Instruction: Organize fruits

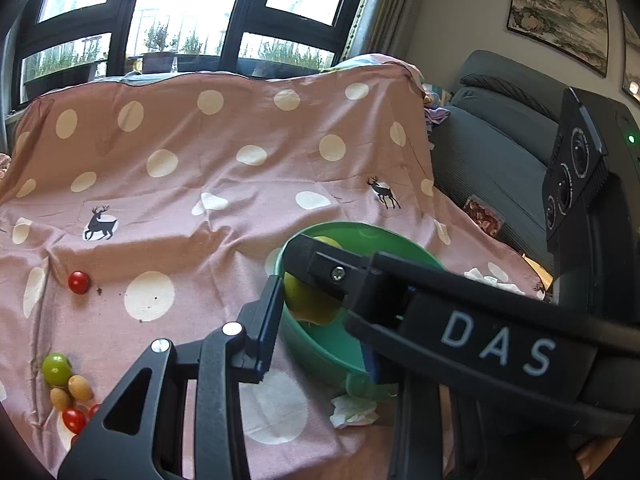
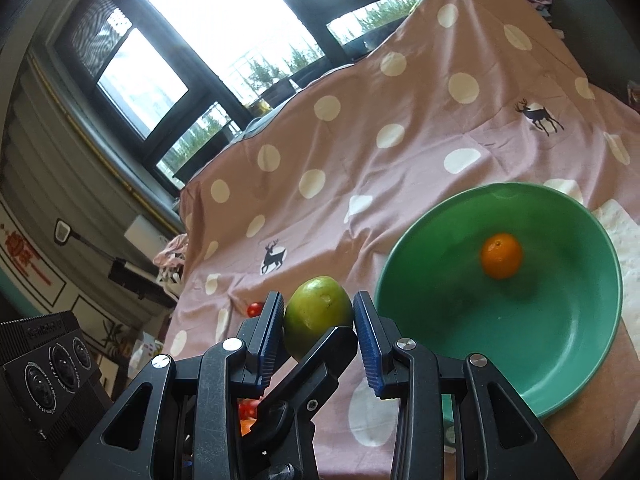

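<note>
Far left on the worktop, under a pink dotted cloth: a loose cherry tomato. Nearer the camera is a small cluster of one green, two tan and some red pieces. These look unsorted, so the task is probably early.

Left hand-held gripper: the gap is narrow and the green fruit sits against its left pad. The right-hand tool crosses in front and hides its other finger. I can't tell whether it is pinching or just steadying. In the right wrist view, a black finger of it angles across the lower front of the fruit.

Right hand-held gripper: clamped on the green fruit, with a blue ribbed pad on each side and the fruit filling the gap. The fruit sits near the fingertips and looks lifted off the cloth.

My read on the crossed tools is a two-tool carry or a handover, since the skin is round and smooth and could slip out of one pair of pads.

The green bowl is just right of the held fruit, near rim close to the right pad. The fruit is not clearly over the bowl yet: the right view puts it left of the rim, the left view puts it at the rim edge.

One orange is already inside, so the bowl is likely the collection target.

A crumpled tissue lies by the bowl's near side.
</note>
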